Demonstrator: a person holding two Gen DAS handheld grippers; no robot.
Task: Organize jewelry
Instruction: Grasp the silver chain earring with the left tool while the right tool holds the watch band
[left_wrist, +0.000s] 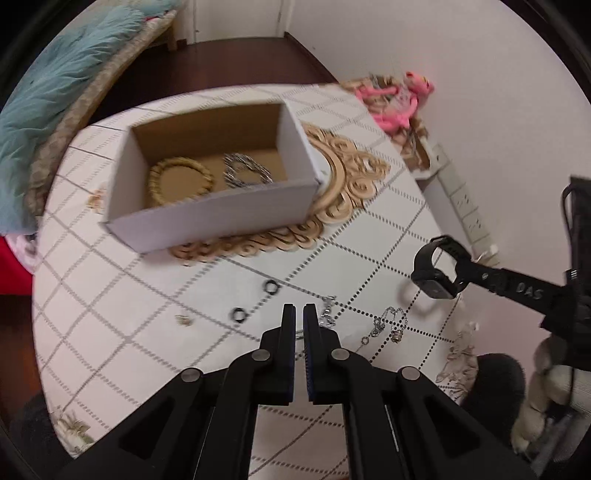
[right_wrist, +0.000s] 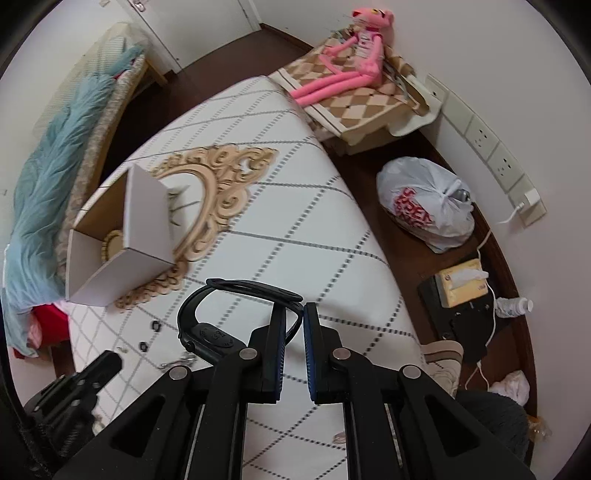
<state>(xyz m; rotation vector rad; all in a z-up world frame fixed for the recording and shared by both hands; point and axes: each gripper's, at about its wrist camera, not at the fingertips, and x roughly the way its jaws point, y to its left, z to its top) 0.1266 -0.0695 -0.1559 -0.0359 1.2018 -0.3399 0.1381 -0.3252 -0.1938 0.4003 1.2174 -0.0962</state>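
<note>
Risk at the box: cardboard box (left_wrist: 207, 218) sat on the left of the table (left_wrist: 147, 295), well away from both tools. Long carry, so could have lost a piece on the way or clipped the near wall coming in.
Risk at the left gripper: left gripper (left_wrist: 299, 314) looked clamped fully together with nothing clear between the pads. Maybe nipped a thin silver bit low in the gap, honestly couldn't tell. Could have been an empty grab, pads slipping off something that flat.
Risk at the watch: black watch (left_wrist: 432, 280) hung off the right gripper (left_wrist: 460, 273) by its strap only, heavy face dangling to one side. Could have swung, twisted or slid out with a quick move.
Inside the box: gold bangle (left_wrist: 181, 181) on the left, silver bracelet (left_wrist: 243, 171) just beside it, both flat on the bottom.
Loose on the cloth: two black rings (left_wrist: 239, 314) just left of the left fingertips and apart from them; a small silver piece (left_wrist: 328, 314) just right of those tips; silver chain (left_wrist: 388, 325) further right, not touched by either tool.
Watch vs fingers: held clear of the table at its right edge, strap pinched between the closed right fingers (right_wrist: 277, 325), face out to their left.
</note>
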